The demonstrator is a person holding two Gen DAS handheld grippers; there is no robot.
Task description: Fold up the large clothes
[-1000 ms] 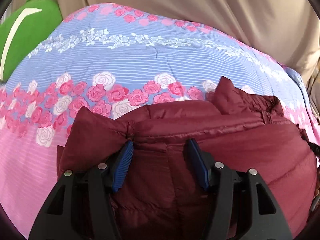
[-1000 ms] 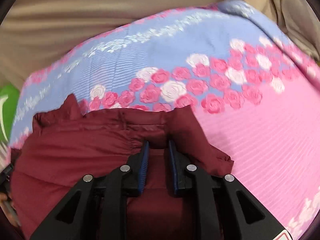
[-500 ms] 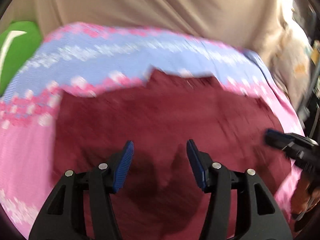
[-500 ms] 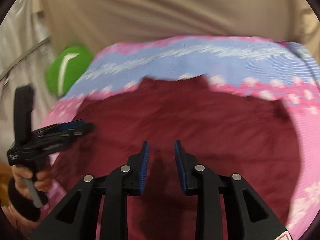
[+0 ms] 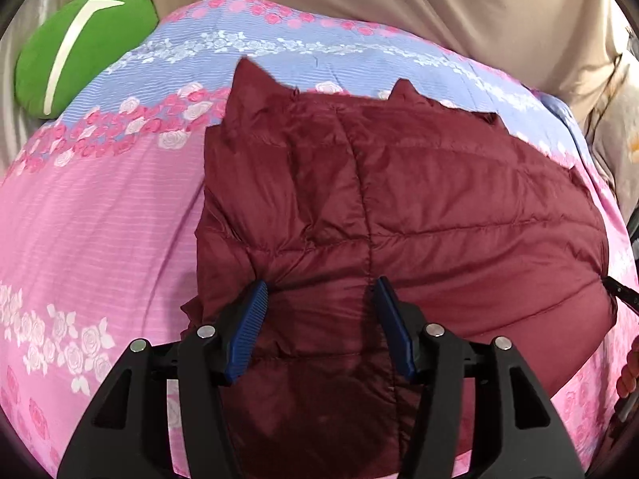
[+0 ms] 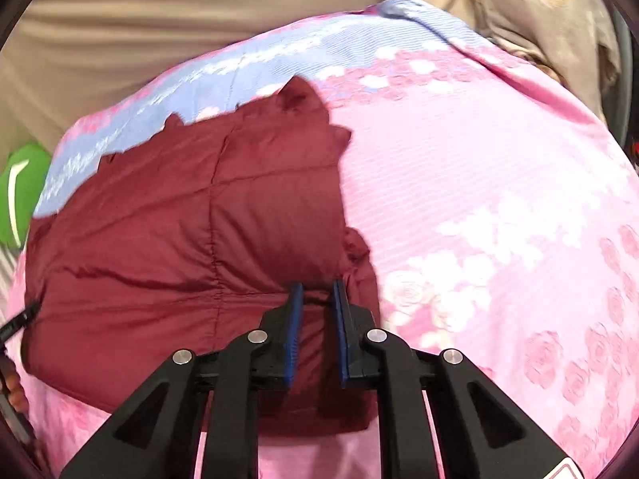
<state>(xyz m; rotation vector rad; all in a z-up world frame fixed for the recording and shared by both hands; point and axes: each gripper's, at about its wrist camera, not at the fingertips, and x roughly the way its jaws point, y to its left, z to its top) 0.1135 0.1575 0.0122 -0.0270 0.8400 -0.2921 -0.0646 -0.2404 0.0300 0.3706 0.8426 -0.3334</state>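
Note:
A dark red quilted puffer jacket [image 5: 399, 207] lies folded on a pink and blue flowered bedspread [image 5: 100, 207]; it also shows in the right wrist view [image 6: 179, 231]. My left gripper [image 5: 321, 291] is open, its blue pads set over the jacket's near left part, holding nothing. My right gripper [image 6: 317, 289] hangs over the jacket's near right edge with its jaws a narrow gap apart and nothing between them.
A green cushion [image 5: 80, 44] lies at the bed's far left, also in the right wrist view [image 6: 20, 195]. Beige fabric [image 5: 399, 8] hangs behind the bed. A pale flowered cloth [image 6: 539, 12] lies at the far right. The bedspread [image 6: 499, 199] spreads right of the jacket.
One second ago both grippers were at the jacket's far edge, the right one pinching it. They let go and drew back toward the near edge; the jacket now lies flat.

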